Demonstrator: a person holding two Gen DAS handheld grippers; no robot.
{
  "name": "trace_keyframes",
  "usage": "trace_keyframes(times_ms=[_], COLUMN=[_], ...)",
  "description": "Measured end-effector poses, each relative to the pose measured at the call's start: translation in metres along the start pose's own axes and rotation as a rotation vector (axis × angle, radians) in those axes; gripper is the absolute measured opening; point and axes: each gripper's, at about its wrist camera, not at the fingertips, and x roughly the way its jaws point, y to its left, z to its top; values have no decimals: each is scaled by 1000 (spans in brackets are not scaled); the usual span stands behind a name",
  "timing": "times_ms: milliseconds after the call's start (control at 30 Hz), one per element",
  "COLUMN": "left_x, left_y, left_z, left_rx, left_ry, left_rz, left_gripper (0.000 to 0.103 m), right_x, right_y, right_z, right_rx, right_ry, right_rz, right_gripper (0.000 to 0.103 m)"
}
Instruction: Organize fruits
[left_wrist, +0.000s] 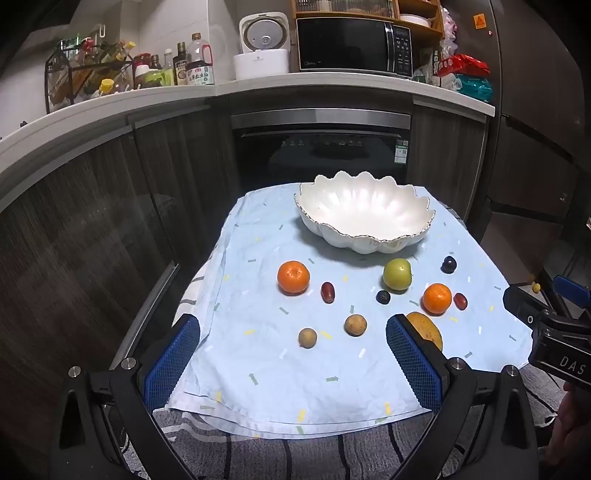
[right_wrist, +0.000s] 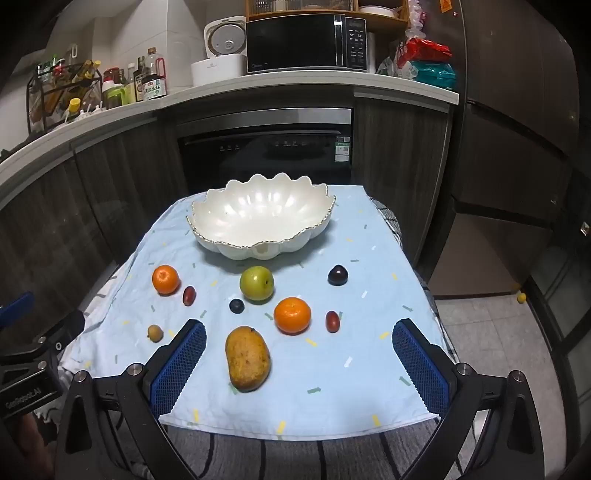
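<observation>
The mango (right_wrist: 248, 359) lies on the desk's near side, long axis running near to far, just ahead of our right gripper (right_wrist: 299, 363), whose fingers stand wide apart and empty; our left gripper (left_wrist: 293, 363), equally spread, sits farther left.

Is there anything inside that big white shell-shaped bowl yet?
No. The white bowl shows only its bare glossy inside in both views. Its near wall hides a little of the bottom. All the fruit, like the mango, lies on the cloth.
</observation>
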Motion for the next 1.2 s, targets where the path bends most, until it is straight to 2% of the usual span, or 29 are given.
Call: trace_keyframes(times_ms=[1200], left_x=[2], left_y=[-1], left_z=[-3], left_rx=[-11], left_ry=[-8], left_rz=[-6], left_gripper=[103], right_x=[-3], right_y=[0], right_z=[2], right_rx=[-6], right_ry=[-7], right_rz=[-9], right_gripper=[102])
